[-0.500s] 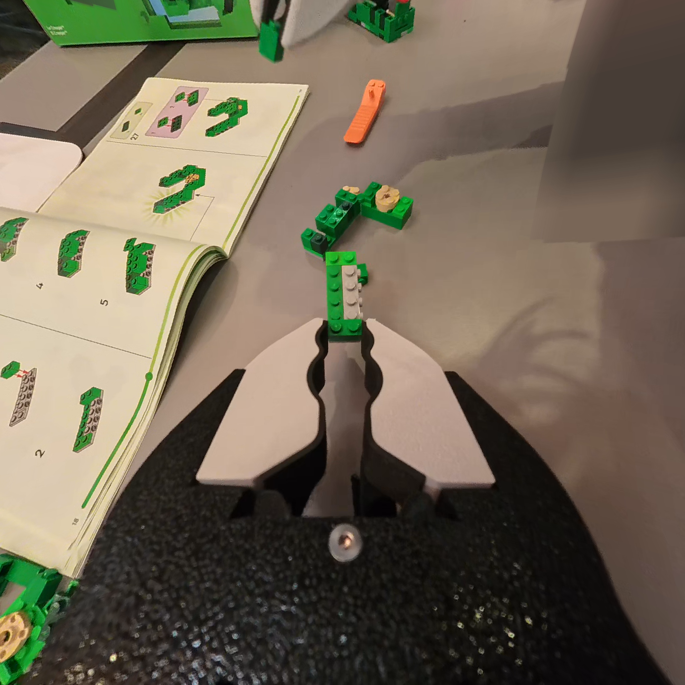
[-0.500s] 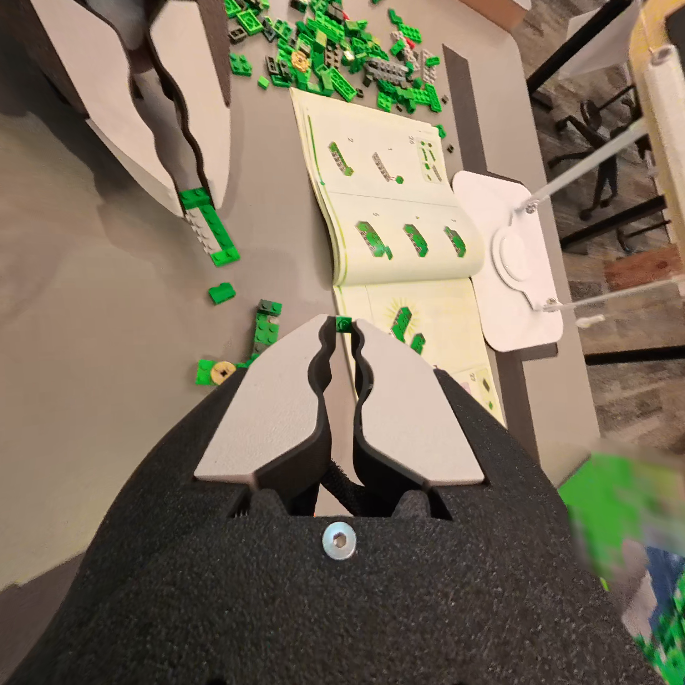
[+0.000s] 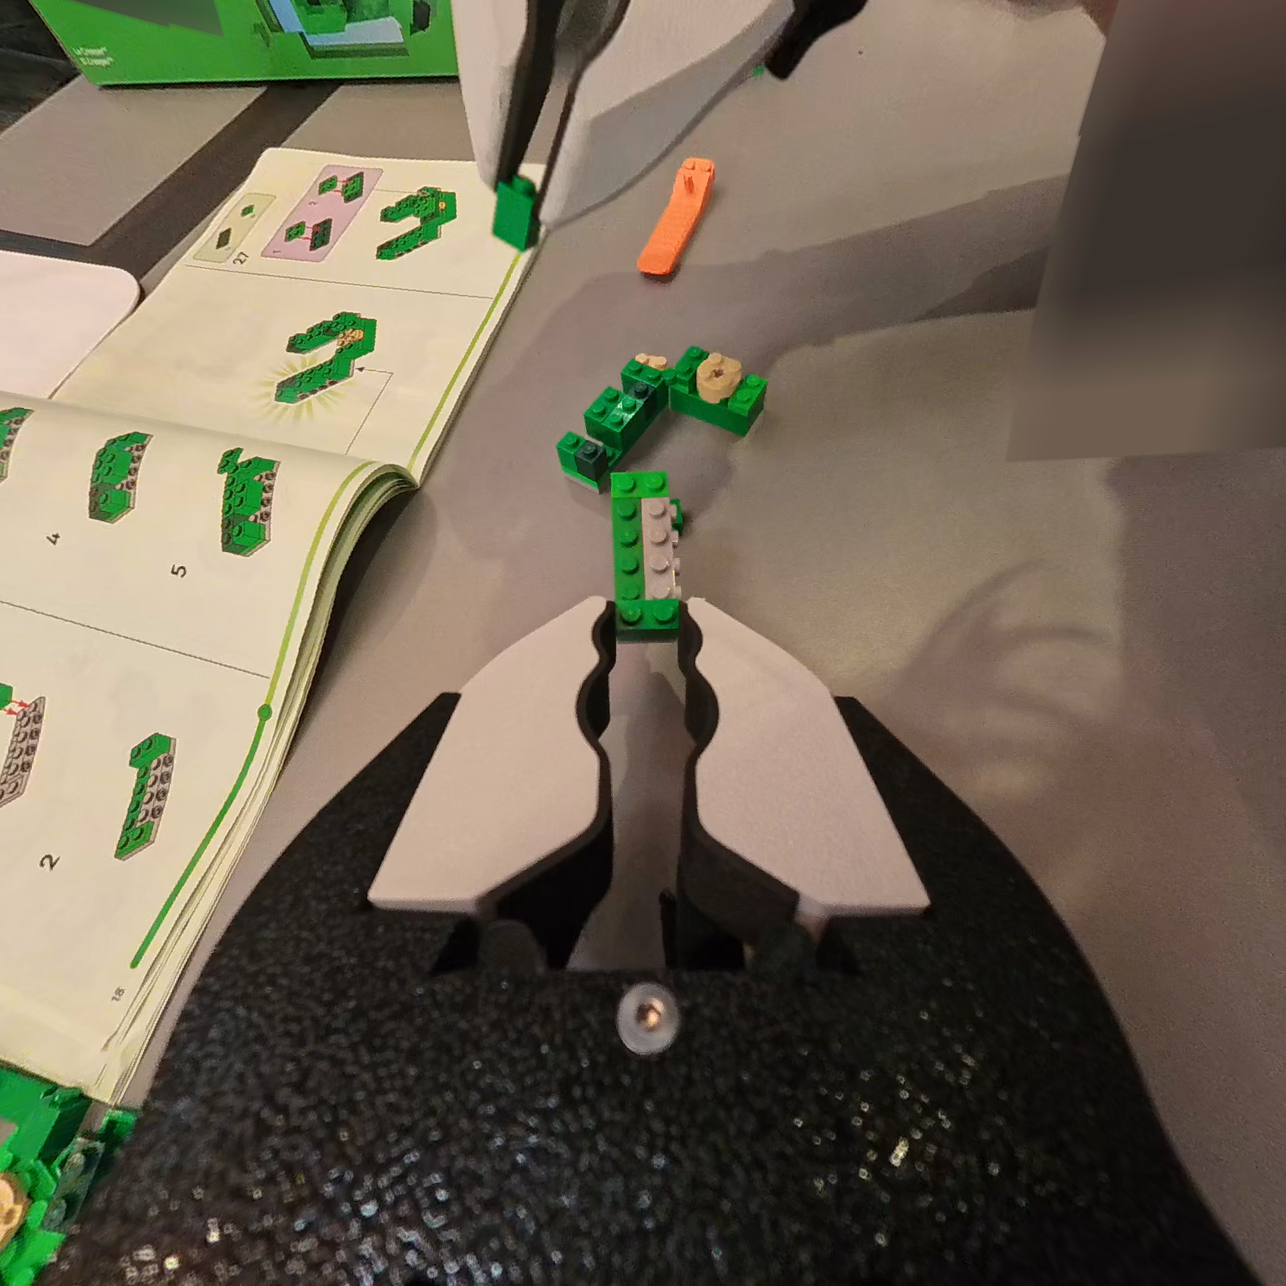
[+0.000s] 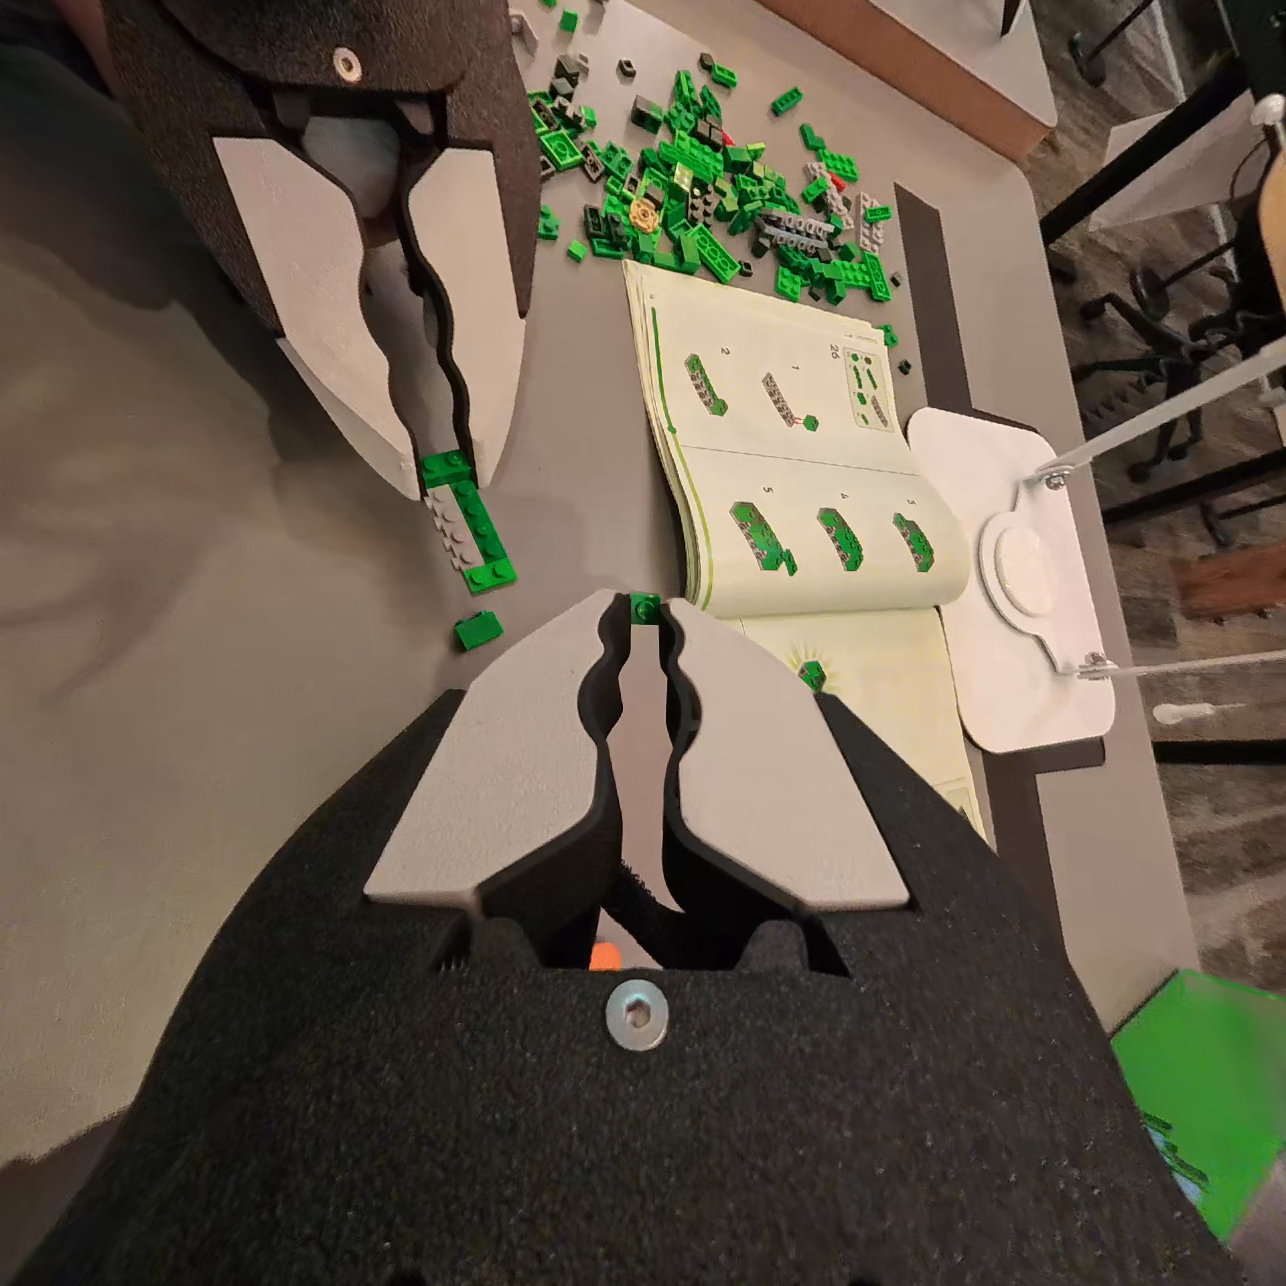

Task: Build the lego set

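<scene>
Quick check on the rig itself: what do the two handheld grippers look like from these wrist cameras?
Both match. The left gripper and right gripper each have a black, grainy-textured body, two pale grey fingers with wavy black inner edges tapering toward the tips, and one silver screw centred on the body. No cables, markings or sleeves show.

— The bricks in the green-and-grey strip (image 3: 644,550)?
— Glossy plastic.
— The instruction booklet (image 3: 209,557)?
— Matt paper.
— The table (image 3: 870,626)?
— Smooth, matt grey.
— The left gripper (image 3: 647,612)?
— Grainy black body, matt grey fingers (image 3: 501,765).
</scene>
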Available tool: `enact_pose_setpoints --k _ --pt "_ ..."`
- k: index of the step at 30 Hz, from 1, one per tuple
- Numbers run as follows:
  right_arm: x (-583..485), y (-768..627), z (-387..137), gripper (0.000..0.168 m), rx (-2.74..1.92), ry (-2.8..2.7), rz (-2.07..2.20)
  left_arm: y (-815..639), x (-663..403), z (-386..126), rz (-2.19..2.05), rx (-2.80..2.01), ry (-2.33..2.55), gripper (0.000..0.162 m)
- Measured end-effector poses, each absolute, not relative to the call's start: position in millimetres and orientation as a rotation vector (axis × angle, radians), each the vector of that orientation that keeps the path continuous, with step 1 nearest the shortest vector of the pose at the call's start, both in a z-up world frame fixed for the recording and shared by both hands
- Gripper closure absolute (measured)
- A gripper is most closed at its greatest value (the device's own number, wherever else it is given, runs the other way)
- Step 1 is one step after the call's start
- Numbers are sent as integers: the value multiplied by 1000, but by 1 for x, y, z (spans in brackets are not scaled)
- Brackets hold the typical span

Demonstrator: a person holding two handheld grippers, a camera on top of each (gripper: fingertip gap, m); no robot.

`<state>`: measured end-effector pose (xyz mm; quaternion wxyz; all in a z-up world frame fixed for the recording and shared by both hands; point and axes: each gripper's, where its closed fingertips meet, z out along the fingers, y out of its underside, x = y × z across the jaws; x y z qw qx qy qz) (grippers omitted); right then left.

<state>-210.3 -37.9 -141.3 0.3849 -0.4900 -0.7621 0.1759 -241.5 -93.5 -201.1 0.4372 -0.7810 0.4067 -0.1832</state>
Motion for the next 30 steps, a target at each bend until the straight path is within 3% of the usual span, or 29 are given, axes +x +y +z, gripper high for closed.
enact_pose_setpoints --k 30 --pt "-211 -40 -143 161 -1245 -1948 458 -94 -241 -204 -457 -1948 1020 146"
